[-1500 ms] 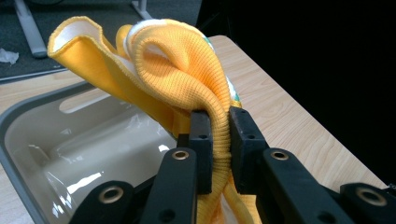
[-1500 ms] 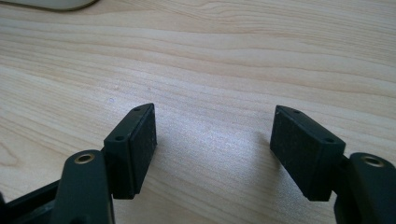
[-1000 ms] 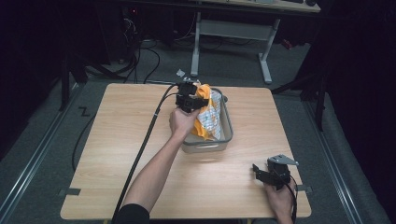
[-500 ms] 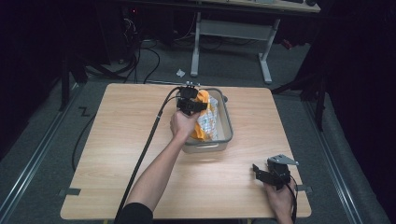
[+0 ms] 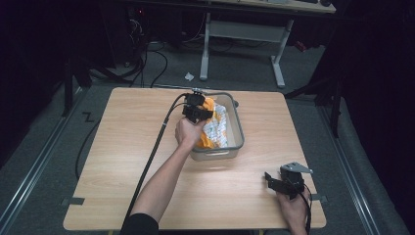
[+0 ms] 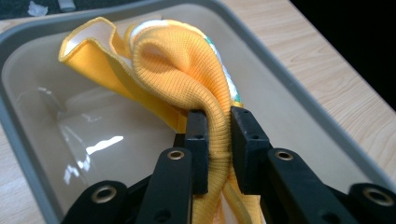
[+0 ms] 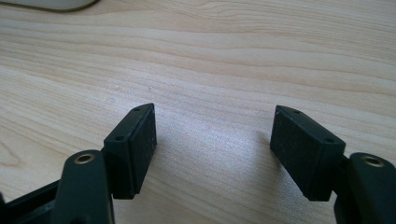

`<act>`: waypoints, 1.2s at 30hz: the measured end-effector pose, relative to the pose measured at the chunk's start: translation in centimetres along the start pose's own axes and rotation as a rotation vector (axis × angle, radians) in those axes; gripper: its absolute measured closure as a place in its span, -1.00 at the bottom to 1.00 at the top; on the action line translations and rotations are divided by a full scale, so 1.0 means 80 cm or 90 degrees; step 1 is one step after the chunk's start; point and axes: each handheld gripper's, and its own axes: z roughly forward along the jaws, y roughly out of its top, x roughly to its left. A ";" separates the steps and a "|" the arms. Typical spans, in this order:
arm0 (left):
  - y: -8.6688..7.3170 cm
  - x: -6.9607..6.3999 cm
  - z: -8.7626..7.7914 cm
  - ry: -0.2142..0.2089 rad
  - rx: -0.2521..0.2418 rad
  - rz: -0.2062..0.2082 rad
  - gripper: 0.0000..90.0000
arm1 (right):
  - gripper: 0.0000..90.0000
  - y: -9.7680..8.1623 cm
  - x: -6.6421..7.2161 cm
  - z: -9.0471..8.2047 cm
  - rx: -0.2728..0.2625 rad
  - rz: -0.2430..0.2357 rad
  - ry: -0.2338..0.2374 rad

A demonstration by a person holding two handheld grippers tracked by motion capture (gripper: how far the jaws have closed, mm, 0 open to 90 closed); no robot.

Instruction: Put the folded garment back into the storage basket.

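Cloth: yellow cloth [image 6: 177, 70], knit w/ a white printed side, bunched in a fold; sits in the grey bin [image 5: 237, 128] at mid-desk, part lifted off the bin floor by the grip.
Right gripper (nearest): right gripper [image 5: 280, 182] at the near right corner of the desk [image 5: 122, 147], held low over bare wood. Its fingers [image 7: 133, 144] stand wide apart w/ nothing between them. Well apart from the bin, idle.
Left gripper: left gripper [image 5: 196, 108] over the bin's left rim, arm reaching in from the near edge. Fingers [image 6: 198, 149] nearly closed, pinching a rolled fold of cloth; fabric squeezed tight betw. the pads, tail hanging below.
Bin: shallow, glossy inside, floor bare to the left of the cloth in the left gripper view. Cloth leans toward the far wall.
Step in hand: prob. cloth handling at the bin, either setting it in or pulling it out; can't tell which from the grip alone. Grip looks firm, so transfer not finished.
Next move needs: if placing, lower till the fold rests on the bin floor, then open the fingers and back straight out so the knit doesn't snag. If removing, lift high enough for the tail to clear the rim. Right gripper could steady the bin.
Far: floor, cables and a frame beyond the desk, not involved.
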 end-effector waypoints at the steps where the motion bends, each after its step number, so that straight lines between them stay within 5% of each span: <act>1: -0.001 0.001 0.001 0.000 0.002 -0.002 0.74 | -0.29 0.000 0.000 0.000 0.000 0.000 0.000; 19: -0.009 -0.006 0.022 0.018 0.037 0.019 0.73 | -0.29 0.000 0.000 0.000 0.000 0.000 0.001; 24: -0.009 -0.005 0.016 0.039 0.041 0.037 0.30 | -0.29 0.000 0.000 0.000 0.000 0.000 0.002; 29: -0.008 -0.008 -0.004 0.065 0.019 0.074 -0.09 | -0.29 0.000 0.000 0.000 0.000 0.001 0.003; 36: -0.008 -0.011 -0.054 0.055 -0.033 0.120 -0.20 | -0.29 0.000 0.000 0.000 0.001 0.001 0.002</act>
